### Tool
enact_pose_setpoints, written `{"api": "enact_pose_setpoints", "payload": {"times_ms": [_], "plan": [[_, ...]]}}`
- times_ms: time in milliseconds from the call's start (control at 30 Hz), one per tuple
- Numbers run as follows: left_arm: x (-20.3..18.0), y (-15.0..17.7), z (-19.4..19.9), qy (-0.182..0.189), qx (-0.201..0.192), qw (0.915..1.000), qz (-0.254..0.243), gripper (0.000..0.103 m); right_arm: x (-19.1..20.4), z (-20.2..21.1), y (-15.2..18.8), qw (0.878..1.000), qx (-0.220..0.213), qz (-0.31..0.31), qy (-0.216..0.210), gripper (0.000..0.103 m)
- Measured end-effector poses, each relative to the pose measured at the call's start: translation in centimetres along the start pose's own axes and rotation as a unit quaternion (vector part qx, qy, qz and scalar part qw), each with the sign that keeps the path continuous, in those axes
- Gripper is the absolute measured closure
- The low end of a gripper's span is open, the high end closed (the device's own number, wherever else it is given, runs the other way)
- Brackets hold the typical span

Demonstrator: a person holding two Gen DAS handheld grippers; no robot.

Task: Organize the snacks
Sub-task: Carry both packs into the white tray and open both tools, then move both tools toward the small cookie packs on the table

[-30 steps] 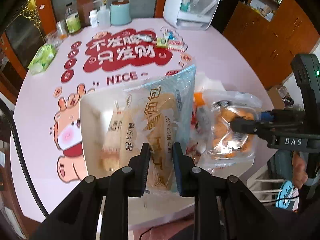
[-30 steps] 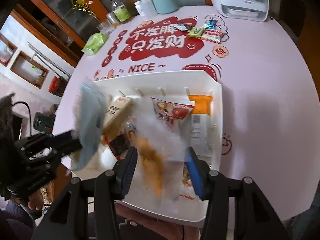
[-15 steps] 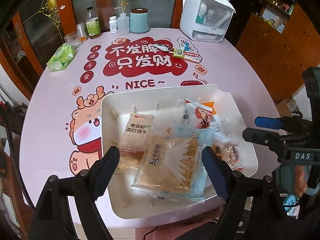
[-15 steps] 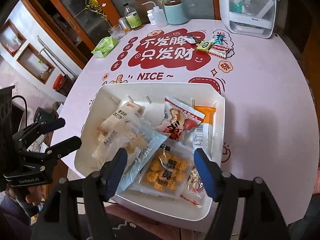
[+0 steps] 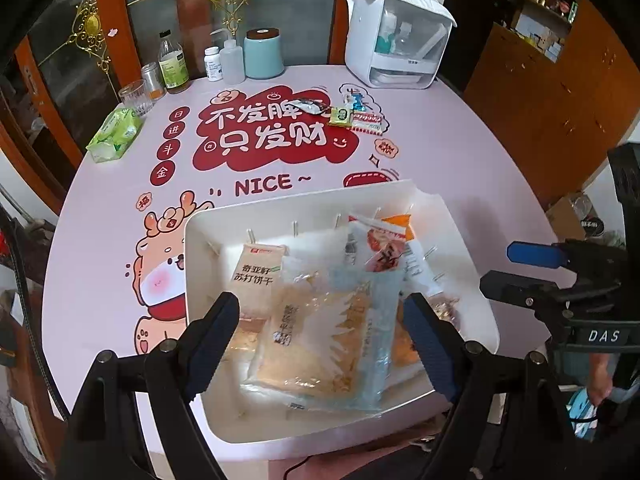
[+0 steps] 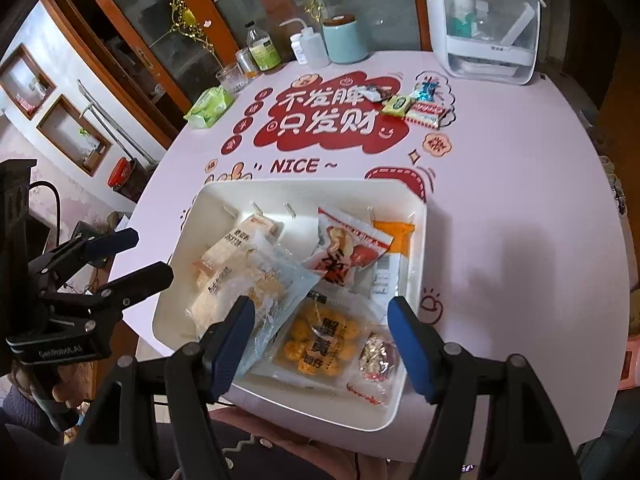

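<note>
The snacks lie in a heap in the white tray (image 6: 416, 240) near the front edge of the pink table (image 6: 520, 200). A clear bread bag (image 5: 320, 332) lies on top at the left, next to a cracker pack (image 5: 256, 272). A bag of yellow balls (image 6: 320, 340) is at the front, and a red and white packet (image 6: 348, 248) leans toward the back.

A few small packets (image 6: 416, 106) sit far off on the table, well apart from the tray. I think these are next to be picked up. To do it well, reach over the tray, pinch one packet in the middle, lift it straight up, and put it down softly in a bare part of the tray.

The left claw (image 5: 324, 336) hangs above the bread bag. Its jaws are wide apart and hold nothing. The right claw (image 6: 320, 336) hangs above the bag of yellow balls. Its jaws are wide apart too, and hold nothing. Both point toward the back of the table.
</note>
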State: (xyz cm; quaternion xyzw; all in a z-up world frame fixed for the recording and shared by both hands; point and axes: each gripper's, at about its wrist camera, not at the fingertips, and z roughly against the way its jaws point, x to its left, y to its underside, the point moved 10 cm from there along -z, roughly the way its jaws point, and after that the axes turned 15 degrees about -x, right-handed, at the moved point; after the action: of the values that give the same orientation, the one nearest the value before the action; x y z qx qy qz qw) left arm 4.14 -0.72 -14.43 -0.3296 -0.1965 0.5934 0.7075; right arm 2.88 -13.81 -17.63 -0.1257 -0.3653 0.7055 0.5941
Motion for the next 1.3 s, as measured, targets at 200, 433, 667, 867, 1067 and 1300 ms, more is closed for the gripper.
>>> {"api": "enact_pose_setpoints", "payload": {"times_ms": [200,433,667,867,1067,1300], "plan": [[-1.0,-2.4,1.1,-0.003,-0.026,0.9997,0.003,0.020,-0.9,2.1,-2.1,1.000,-0.026,0.016,0.007,0.034],[-2.3,-6.0,2.2,-0.025,-0.056,0.9975,-0.035,0.020,-2.0,3.7,-5.3,0.997,-0.057,0.046,0.035,0.034],[-2.0,-12.8,2.5,-0.064,-0.096,0.9890,-0.092,0.020,-4.1,4.3,-11.7,0.987,-0.112,0.079,0.084,0.034],[-1.2,-19.5,-0.1,-0.080,-0.114,0.9805,-0.139,0.019,-6.8,1.8,-16.8,0.987,-0.118,0.060,0.089,0.034],[-0.5,-26.6,-5.9,-0.085,-0.125,0.9725,-0.177,0.019,-10.8,-1.8,-21.0,0.984,-0.088,0.053,0.147,0.034],[-1.6,-31.2,-17.0,-0.049,-0.075,0.9827,-0.162,0.019,-16.5,-9.3,-24.2,0.988,-0.032,-0.024,0.150,0.034]]}}
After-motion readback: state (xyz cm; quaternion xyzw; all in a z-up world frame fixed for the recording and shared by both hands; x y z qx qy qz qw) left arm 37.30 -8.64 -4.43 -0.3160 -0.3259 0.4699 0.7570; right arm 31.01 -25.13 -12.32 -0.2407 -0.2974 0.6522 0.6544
